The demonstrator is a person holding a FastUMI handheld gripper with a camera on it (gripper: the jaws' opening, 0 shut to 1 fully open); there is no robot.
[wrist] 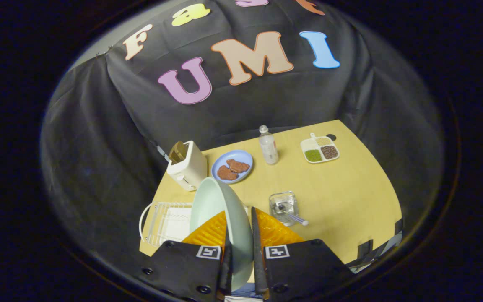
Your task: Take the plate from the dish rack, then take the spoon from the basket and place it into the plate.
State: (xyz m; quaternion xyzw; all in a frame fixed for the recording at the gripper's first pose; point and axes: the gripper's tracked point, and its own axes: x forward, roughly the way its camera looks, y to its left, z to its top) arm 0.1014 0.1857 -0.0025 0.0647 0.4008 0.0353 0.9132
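Note:
A pale green plate stands on edge between my two orange fingers, held up above the table. My gripper is shut on the plate's rim. Below and just left of it sits the white wire dish rack, with no dish in it. To the right, just beyond the fingers, stands a small clear basket with the spoon in it, its handle poking out toward the right.
On the wooden table beyond: a white toaster, a blue plate with brown pieces, a clear bottle and a divided white tray of grains. Bare tabletop lies right of the basket.

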